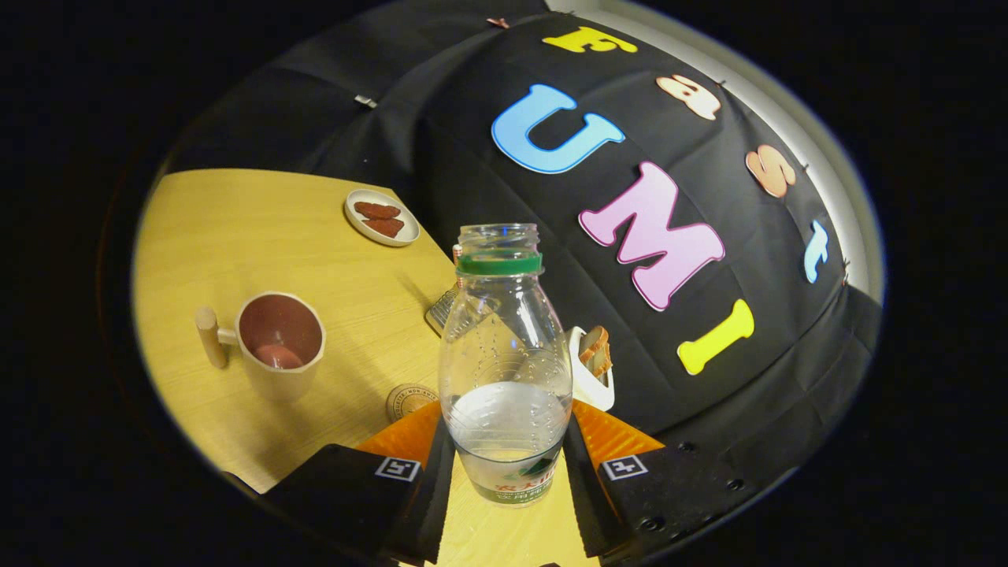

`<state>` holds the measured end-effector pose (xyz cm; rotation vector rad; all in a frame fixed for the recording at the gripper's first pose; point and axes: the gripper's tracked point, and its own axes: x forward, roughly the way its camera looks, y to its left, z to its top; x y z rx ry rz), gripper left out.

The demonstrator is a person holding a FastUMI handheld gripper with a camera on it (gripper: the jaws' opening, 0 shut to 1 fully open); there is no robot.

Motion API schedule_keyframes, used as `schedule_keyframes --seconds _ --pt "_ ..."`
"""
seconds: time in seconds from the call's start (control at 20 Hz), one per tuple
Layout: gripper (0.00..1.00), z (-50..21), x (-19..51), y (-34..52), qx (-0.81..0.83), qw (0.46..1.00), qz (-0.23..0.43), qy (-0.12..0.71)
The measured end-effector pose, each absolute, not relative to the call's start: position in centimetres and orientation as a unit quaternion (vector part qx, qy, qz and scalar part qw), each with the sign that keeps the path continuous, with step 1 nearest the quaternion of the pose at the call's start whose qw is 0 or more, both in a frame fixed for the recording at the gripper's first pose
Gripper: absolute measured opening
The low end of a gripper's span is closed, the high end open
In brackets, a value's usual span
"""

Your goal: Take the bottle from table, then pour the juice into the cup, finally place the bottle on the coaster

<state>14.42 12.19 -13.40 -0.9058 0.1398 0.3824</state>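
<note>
bottle (505, 370) label: print too blurred to read | coaster (409, 400) rim lettering: illegible

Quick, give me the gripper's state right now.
Gripper: shut on the bottle, one finger pressed to each side of its lower body; the bottle is uncapped and partly filled.

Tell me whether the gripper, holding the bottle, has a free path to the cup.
Probably yes: the gripper grips the bottle, and only bare table lies between it and the cup; the coaster lies flat.
</note>
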Motion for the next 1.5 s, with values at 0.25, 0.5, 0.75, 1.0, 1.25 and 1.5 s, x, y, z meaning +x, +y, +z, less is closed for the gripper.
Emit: schedule_keyframes --seconds 0.25,0.5,0.75,1.0,1.25,1.5 --pt "0.68 -16.2 13.8 13.3 -0.490 0.843 0.209 0.073" --pt "0.68 -17.8 13.5 13.9 -0.557 0.797 0.225 0.061" --pt "0.68 -19.4 13.0 15.0 -0.609 0.752 0.249 0.042" --pt "0.68 -20.3 12.9 15.3 -0.646 0.721 0.249 0.031" --pt "0.68 -20.8 14.2 15.4 -0.674 0.699 0.238 0.032" --pt "0.68 -20.6 14.3 15.6 -0.701 0.674 0.232 0.017"
